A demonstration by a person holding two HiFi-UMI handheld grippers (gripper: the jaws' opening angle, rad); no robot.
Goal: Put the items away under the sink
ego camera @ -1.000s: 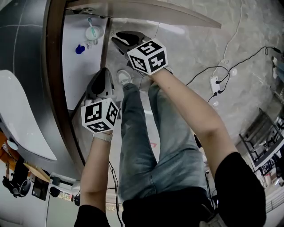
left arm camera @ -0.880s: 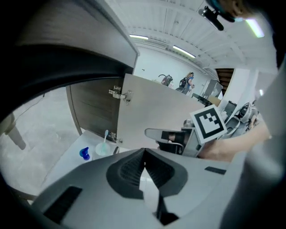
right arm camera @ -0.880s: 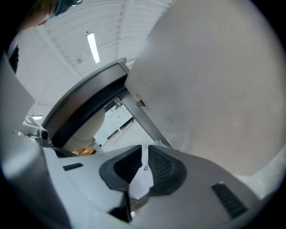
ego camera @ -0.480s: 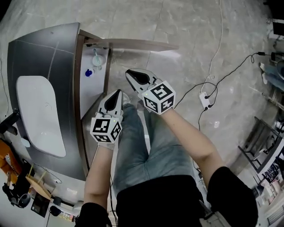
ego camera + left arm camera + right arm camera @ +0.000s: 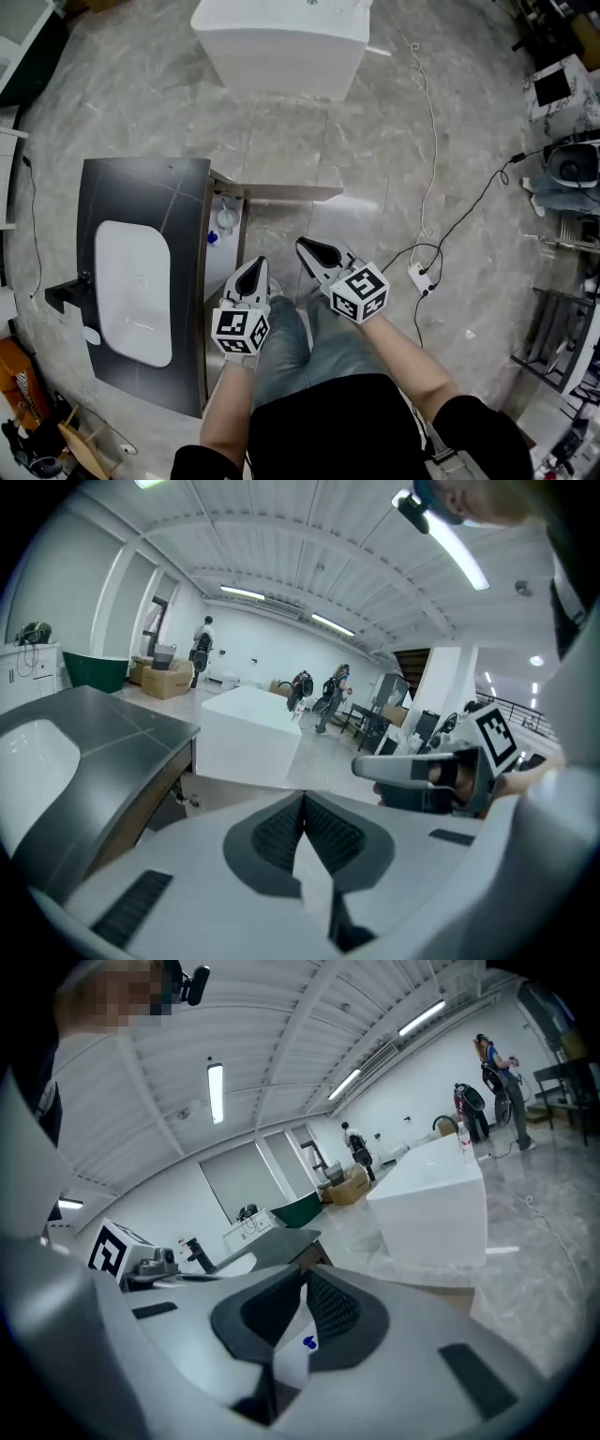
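Observation:
The dark vanity (image 5: 141, 202) with its white basin (image 5: 131, 291) stands at the left of the head view, seen from high above. Its cabinet door (image 5: 281, 192) hangs open. On the white shelf inside sit a round white-and-teal item (image 5: 225, 219) and a small blue item (image 5: 213, 239). My left gripper (image 5: 253, 266) is shut and empty, held high beside the open cabinet. To its right, my right gripper (image 5: 310, 247) is also shut and empty. The left gripper view shows shut jaws (image 5: 302, 799) with the countertop (image 5: 94, 733) below left. The blue item (image 5: 308, 1342) shows below the right gripper (image 5: 305, 1274).
A large white block (image 5: 281, 37) stands on the marble floor beyond the vanity. Cables and a power strip (image 5: 417, 274) lie on the floor at the right. A black faucet (image 5: 66, 292) sits at the basin's left. Racks and equipment line the right edge. People stand far off.
Both grippers have risen well away from the cabinet opening. The head view has climbed too, so the vanity and cabinet look much smaller and lower.

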